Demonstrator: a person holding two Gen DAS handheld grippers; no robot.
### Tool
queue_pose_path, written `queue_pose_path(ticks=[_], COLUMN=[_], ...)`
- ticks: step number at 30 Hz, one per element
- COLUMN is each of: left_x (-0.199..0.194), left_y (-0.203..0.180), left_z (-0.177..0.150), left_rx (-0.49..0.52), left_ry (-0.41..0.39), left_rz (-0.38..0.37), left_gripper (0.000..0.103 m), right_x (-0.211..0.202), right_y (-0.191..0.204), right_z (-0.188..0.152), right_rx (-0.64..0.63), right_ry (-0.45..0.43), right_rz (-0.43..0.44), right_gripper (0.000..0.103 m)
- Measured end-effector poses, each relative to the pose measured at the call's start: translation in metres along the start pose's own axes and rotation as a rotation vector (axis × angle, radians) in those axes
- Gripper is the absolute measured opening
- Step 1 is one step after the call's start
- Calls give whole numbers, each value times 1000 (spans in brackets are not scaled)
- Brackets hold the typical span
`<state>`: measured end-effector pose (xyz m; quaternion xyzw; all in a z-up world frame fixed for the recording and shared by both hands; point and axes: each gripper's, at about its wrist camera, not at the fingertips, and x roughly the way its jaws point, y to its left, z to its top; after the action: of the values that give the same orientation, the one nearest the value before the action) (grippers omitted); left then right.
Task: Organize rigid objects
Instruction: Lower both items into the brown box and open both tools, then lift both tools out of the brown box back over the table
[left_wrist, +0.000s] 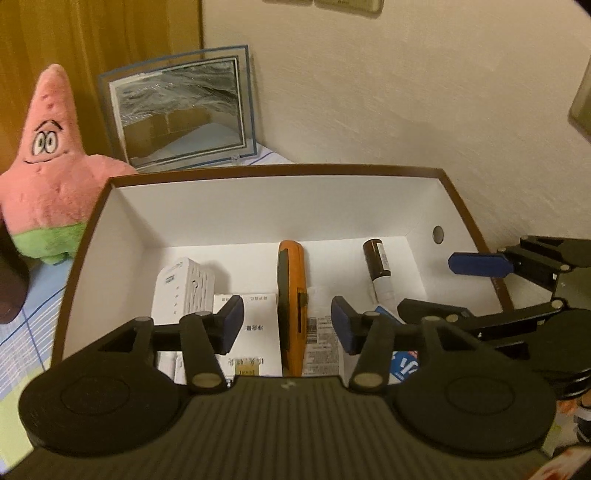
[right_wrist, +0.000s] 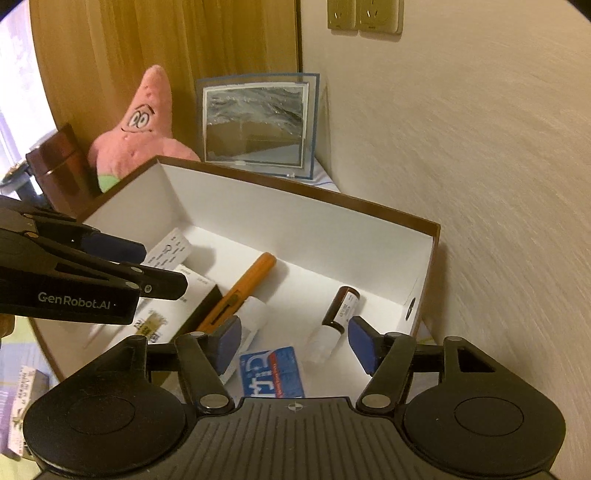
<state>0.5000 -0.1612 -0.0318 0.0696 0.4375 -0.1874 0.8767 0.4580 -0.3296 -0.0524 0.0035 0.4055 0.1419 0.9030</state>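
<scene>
A brown-rimmed box with white inside (left_wrist: 258, 206) (right_wrist: 295, 236) holds an orange utility knife (left_wrist: 291, 295) (right_wrist: 240, 291), a brown bottle with a white cap (left_wrist: 378, 273) (right_wrist: 334, 319), a white plug adapter (left_wrist: 184, 291), white cartons (left_wrist: 258, 332) (right_wrist: 168, 254) and a blue packet (right_wrist: 271, 373). My left gripper (left_wrist: 288, 325) is open and empty above the box. My right gripper (right_wrist: 293, 343) is open and empty over the box's right end; it shows in the left wrist view (left_wrist: 439, 284) too.
A pink star plush (left_wrist: 48, 166) (right_wrist: 144, 125) and a framed picture (left_wrist: 184, 110) (right_wrist: 258, 122) stand behind the box. A dark brown container (right_wrist: 59, 166) is at the left. The wall (right_wrist: 498, 184) runs close along the right.
</scene>
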Motion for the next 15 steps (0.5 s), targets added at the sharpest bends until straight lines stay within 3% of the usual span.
queue_pose_path(ticks=[15], left_x=[-71], left_y=[-14], left_z=[-24], left_rx=[-52], left_ry=[-85], left_rz=[42], left_gripper=[52], right_x=[-55], right_y=[22], right_z=[-15], right_rx=[24], right_ry=[-35], right_rz=[34], right_gripper=[64])
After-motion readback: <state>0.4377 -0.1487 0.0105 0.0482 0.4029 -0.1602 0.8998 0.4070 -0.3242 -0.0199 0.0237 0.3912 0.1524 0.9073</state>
